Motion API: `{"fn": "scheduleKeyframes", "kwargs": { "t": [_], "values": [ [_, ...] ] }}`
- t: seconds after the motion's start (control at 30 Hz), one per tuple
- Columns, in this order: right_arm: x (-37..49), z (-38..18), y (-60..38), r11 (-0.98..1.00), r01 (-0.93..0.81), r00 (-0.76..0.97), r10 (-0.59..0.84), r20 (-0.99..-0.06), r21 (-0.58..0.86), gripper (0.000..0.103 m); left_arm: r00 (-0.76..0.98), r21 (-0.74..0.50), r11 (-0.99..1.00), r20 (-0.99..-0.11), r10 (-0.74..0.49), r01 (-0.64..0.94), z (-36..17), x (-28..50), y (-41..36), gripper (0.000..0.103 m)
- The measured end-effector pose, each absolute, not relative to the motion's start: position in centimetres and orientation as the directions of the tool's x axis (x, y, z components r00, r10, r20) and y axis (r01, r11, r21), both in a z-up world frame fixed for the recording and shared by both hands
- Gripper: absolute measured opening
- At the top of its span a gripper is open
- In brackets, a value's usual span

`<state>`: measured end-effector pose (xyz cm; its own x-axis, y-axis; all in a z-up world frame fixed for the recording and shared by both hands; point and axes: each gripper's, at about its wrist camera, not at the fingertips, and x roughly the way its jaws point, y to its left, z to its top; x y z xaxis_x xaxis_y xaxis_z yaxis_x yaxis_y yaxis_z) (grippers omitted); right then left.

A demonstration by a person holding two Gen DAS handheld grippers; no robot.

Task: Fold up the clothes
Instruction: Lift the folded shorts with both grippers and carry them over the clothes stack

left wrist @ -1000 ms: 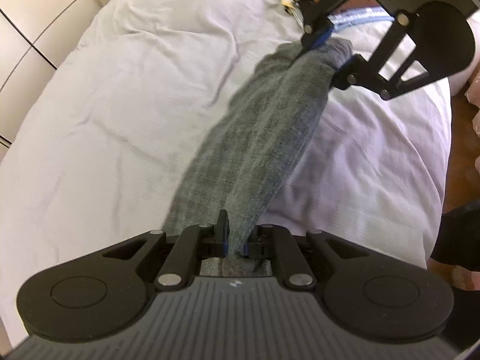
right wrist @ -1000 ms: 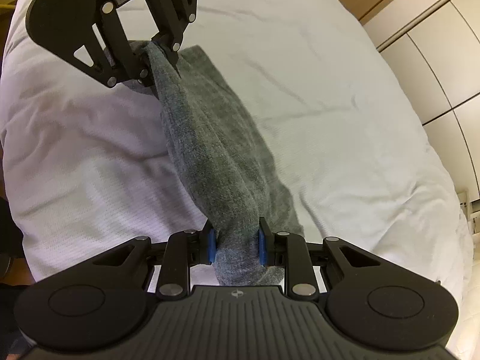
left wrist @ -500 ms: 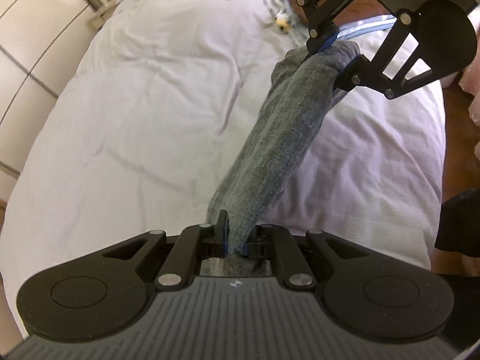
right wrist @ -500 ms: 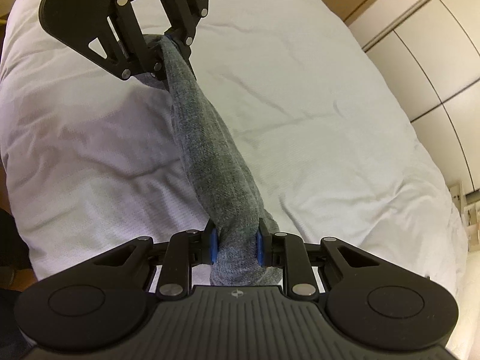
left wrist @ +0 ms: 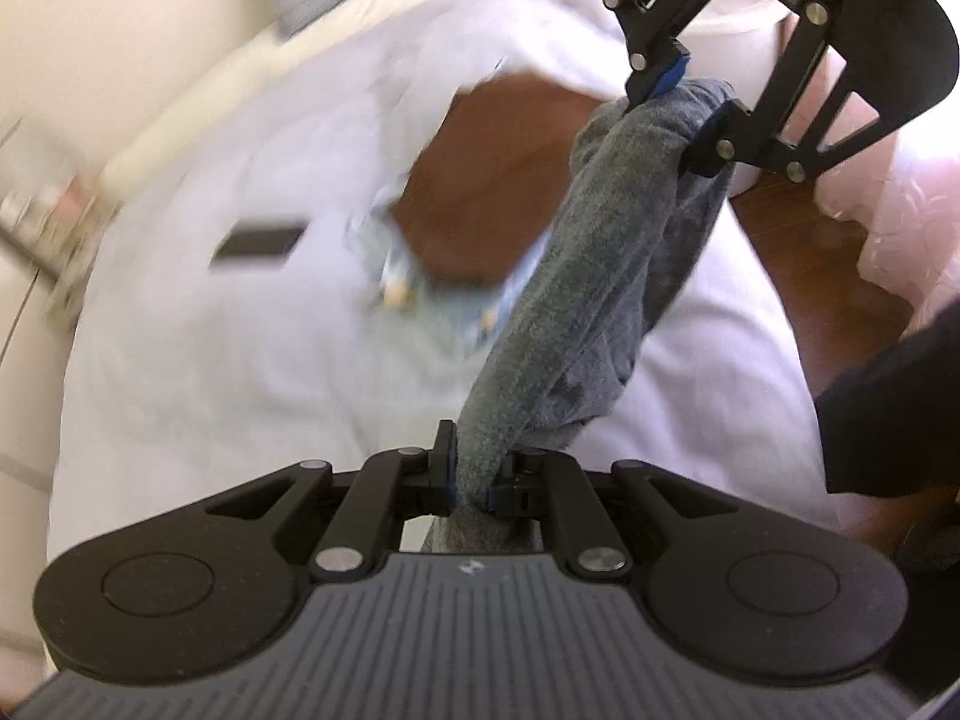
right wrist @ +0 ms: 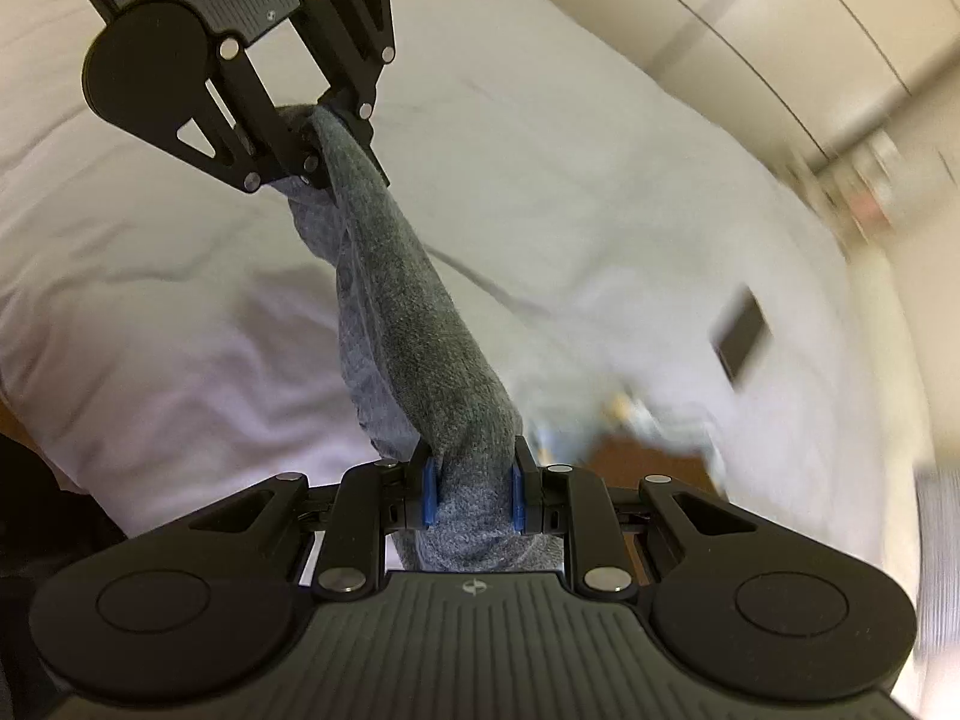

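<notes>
A grey knit garment hangs bunched in the air between my two grippers, above a white bed. My left gripper is shut on one end of it. My right gripper is shut on the other end. In the left wrist view the right gripper shows at the top right, clamped on the cloth. In the right wrist view the garment stretches up to the left gripper at the top left.
A dark phone lies on the bed, also in the right wrist view. A brown and light blue pile of cloth lies near it. Pale cupboard doors stand beyond the bed. Wooden floor shows at the right.
Both grippers have lifted the garment off the bed and swung toward the phone and the cloth pile. The views are now blurred with motion. Both grips have held.
</notes>
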<state>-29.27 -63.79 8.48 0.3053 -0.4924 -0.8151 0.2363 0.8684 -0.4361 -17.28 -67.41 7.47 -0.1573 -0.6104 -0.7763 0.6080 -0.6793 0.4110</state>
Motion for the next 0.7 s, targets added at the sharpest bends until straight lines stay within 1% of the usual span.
{"fn": "scheduleKeyframes", "kwargs": {
  "t": [0.13, 0.27, 0.33, 0.43, 0.5, 0.57, 0.63, 0.7],
  "values": [
    [-33.9, 10.1, -67.1, 0.833, 0.318, 0.256, -0.535, -0.805, -0.452, 0.021, -0.210, 0.451, -0.721, -0.753, -0.624, 0.526, 8.4, -21.6, -73.3, 0.007],
    [-37.6, 11.5, -73.2, 0.790, 0.364, 0.229, -0.590, -0.775, -0.494, 0.021, -0.228, 0.507, -0.713, -0.713, -0.663, 0.485, 9.6, -25.2, -81.0, 0.007],
    [-39.0, 12.3, -76.7, 0.760, 0.379, 0.217, -0.628, -0.747, -0.529, 0.021, -0.233, 0.548, -0.687, -0.675, -0.700, 0.477, 10.5, -26.7, -84.8, 0.007],
    [-41.1, 13.0, -81.4, 0.689, 0.401, 0.201, -0.709, -0.676, -0.604, 0.021, -0.239, 0.604, -0.648, -0.619, -0.748, 0.464, 11.0, -28.4, -88.2, 0.007],
    [-42.1, 12.8, -83.3, 0.641, 0.417, 0.191, -0.755, -0.628, -0.644, 0.021, -0.247, 0.595, -0.656, -0.624, -0.741, 0.464, 9.2, -29.1, -89.3, 0.007],
    [-43.0, 11.3, -84.1, 0.618, 0.440, 0.187, -0.773, -0.607, -0.652, 0.022, -0.243, 0.573, -0.682, -0.657, -0.714, 0.455, 5.8, -29.9, -89.9, 0.007],
    [-43.5, 7.5, -84.4, 0.633, 0.448, 0.188, -0.757, -0.626, -0.631, 0.023, -0.225, 0.534, -0.728, -0.718, -0.659, 0.430, 0.4, -30.6, -89.8, 0.008],
    [-44.1, 2.3, -85.4, 0.685, 0.433, 0.172, -0.701, -0.693, -0.586, 0.022, -0.205, 0.492, -0.768, -0.771, -0.603, 0.410, -4.4, -31.3, -89.5, 0.008]
  ]
}}
